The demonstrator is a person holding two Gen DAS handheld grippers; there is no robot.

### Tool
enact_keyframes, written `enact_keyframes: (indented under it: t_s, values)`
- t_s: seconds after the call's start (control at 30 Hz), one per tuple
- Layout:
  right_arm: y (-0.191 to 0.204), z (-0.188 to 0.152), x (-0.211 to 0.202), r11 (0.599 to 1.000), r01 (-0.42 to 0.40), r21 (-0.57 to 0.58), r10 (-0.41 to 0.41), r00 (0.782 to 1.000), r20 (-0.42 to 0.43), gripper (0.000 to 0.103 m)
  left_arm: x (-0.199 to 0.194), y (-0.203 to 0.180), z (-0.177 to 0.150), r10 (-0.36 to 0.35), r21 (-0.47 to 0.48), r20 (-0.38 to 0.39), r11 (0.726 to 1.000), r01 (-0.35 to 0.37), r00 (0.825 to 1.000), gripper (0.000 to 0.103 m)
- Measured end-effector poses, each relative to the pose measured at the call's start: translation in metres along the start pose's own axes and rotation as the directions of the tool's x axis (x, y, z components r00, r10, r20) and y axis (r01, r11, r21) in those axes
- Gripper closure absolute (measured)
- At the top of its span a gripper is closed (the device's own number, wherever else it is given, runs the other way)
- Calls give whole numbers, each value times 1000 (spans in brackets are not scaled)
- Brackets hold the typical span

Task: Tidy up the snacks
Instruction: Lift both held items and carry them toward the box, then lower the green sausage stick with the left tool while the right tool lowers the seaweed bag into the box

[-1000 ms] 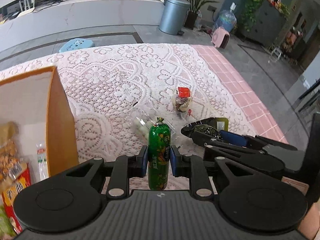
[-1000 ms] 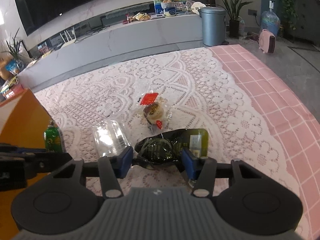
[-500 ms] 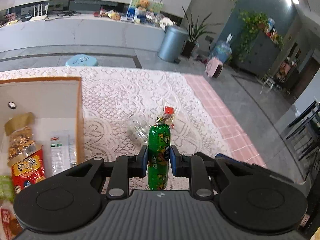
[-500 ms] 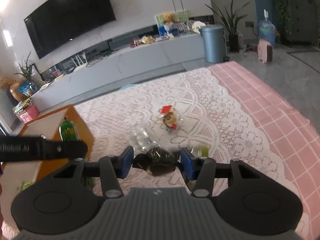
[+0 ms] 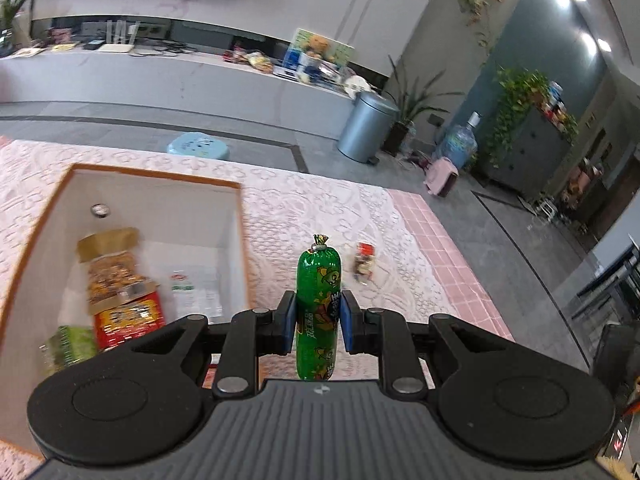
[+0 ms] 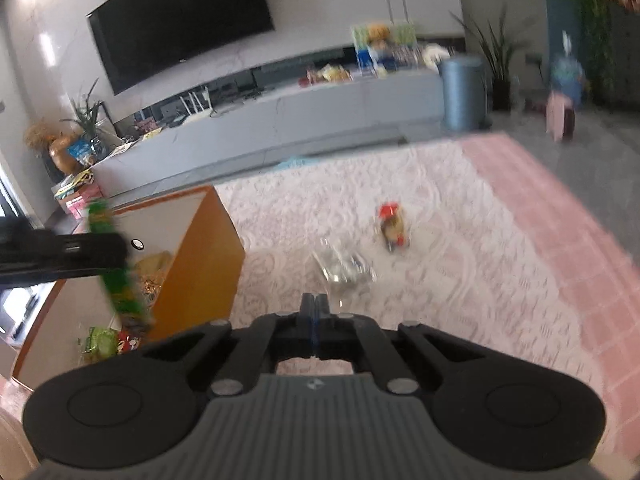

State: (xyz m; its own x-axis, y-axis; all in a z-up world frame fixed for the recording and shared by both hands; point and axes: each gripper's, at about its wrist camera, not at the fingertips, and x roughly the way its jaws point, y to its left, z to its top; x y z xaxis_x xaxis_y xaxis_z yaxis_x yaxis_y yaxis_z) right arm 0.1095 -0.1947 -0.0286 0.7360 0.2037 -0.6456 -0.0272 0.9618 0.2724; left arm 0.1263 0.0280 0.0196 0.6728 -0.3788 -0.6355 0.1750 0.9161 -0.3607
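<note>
A large black television (image 6: 180, 24) hangs on a pale marble wall above a long, cluttered grey counter (image 5: 168, 80). A metal bin (image 5: 368, 126), potted plants (image 5: 416, 104) and a water jug (image 5: 460, 144) stand on the grey tiled floor (image 5: 500, 240). Ceiling spotlights (image 5: 588, 42) shine at the right.

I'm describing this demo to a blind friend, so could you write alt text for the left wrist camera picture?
A black claw grips a green sausage-shaped snack upright between blue pads, beside an open orange-rimmed box that already holds several snack packets. One small wrapped snack lies on the white lace tablecloth beyond, with a living room behind.
</note>
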Motion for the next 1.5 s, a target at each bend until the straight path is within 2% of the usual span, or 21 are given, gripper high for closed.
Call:
enact_keyframes:
  t_s: [0.23,0.27,0.37,0.47,0.57,0.7,0.8,0.93,1.17,1.4,1.5]
  values:
    - [-36,-18,26,991,41,130,-24,991,-131,99,-13,37,2,53,-79,29,996,-51,998,79]
    - [-37,-20,28,990,44,136,-24,989,-146,94,-14,41,3,58,-85,30,995,-55,998,79]
    - [-33,-20,32,993,56,106,-36,983,-181,61,-14,52,0,65,-98,28,993,-62,997,79]
    - [-26,-22,36,993,99,57,-83,968,-236,58,-12,60,-2,72,-112,19,991,-69,997,79]
    - [-20,-28,44,993,119,-4,-114,941,-319,49,-10,68,-6,72,-129,9,989,-70,997,79]
    - [-12,-41,55,987,135,-91,-161,903,-399,48,-10,77,-10,70,-152,5,986,-69,998,79]
    - [-12,-46,67,978,176,-111,-208,864,-459,46,-11,87,-12,68,-171,1,983,-67,998,79]
    - [-15,-48,76,973,206,-105,-231,839,-493,37,-9,93,-15,64,-188,-6,980,-64,998,79]
    - [-10,-50,84,963,218,-159,-269,819,-507,36,-9,102,-17,54,-211,-6,976,-54,999,79]
    - [-11,-48,81,962,230,-148,-274,826,-492,46,-14,111,-17,48,-233,5,972,-45,999,79]
    - [-14,-45,78,967,228,-110,-252,835,-489,48,-17,114,-17,43,-238,8,971,-40,999,79]
